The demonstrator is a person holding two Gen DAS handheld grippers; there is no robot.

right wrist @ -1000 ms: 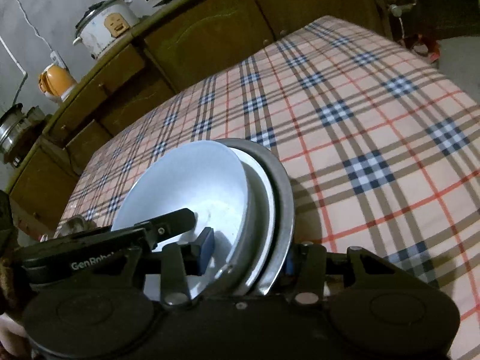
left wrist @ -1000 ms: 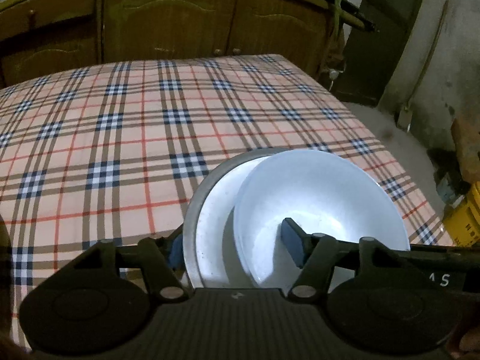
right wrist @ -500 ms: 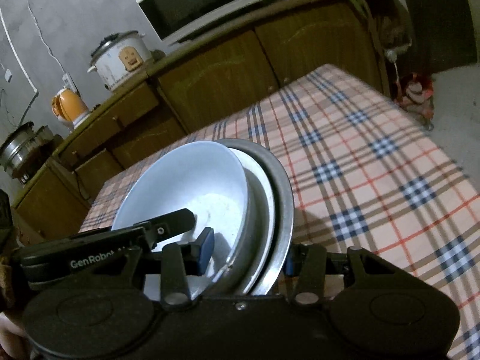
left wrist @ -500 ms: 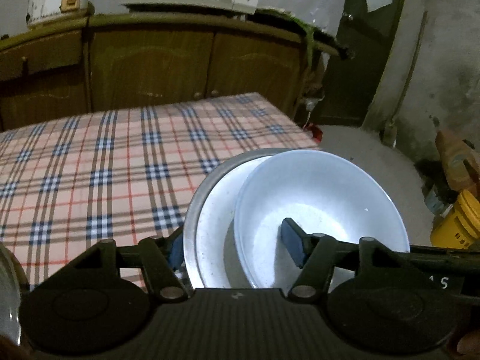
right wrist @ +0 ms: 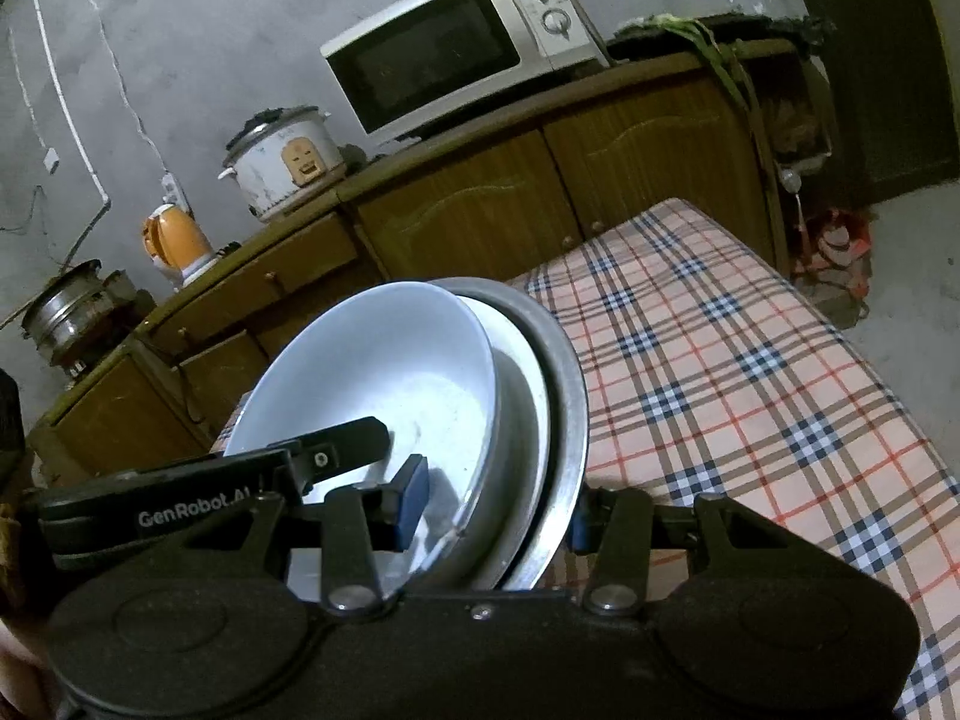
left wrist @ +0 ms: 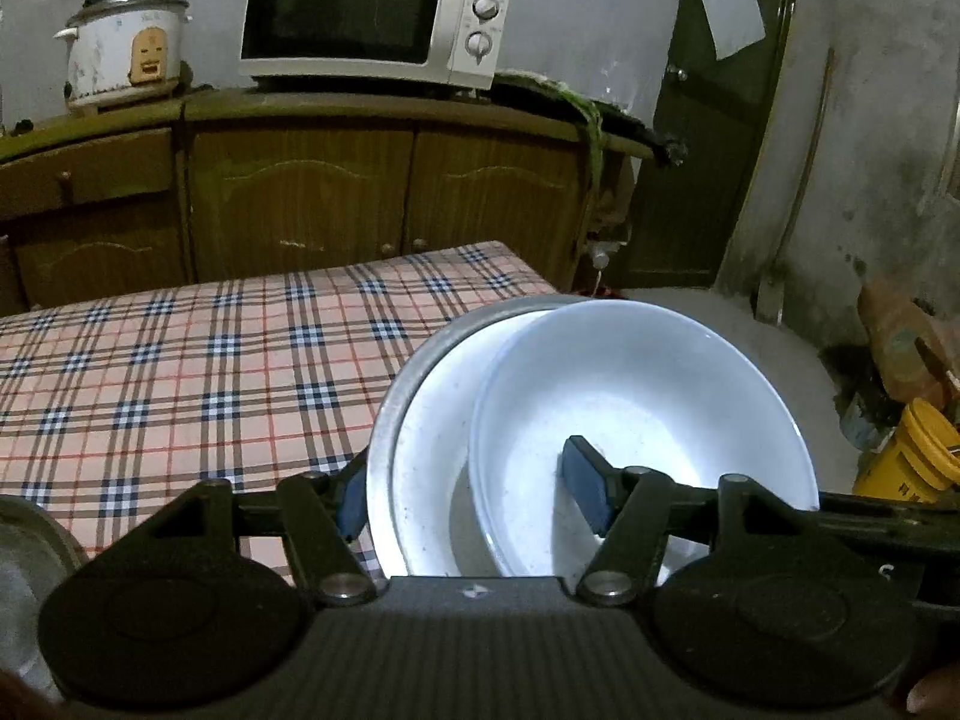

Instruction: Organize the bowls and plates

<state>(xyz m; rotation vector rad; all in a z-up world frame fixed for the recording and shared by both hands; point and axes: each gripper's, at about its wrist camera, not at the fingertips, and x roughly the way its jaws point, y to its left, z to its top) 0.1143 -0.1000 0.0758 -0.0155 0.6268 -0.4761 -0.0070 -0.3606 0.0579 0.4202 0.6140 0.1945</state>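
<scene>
Both grippers clamp one nested stack: left gripper (left wrist: 468, 495) and right gripper (right wrist: 495, 507) each pinch the white bowl (left wrist: 636, 414) inside the metal plate (left wrist: 390, 420), held above the checked bench (left wrist: 180, 372); microwave (left wrist: 372, 15) beyond.

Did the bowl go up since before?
Yes. The bowl rose, held by both tongs: earlier it covered only tablecloth; now its rim nears the cupboard.

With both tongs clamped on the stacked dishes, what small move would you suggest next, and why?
Probably carry the stack level toward the wooden cabinet. The left tongs and right tongs grip opposite rims of the metal plate holding the white bowl, clear of the checked tablecloth.
</scene>
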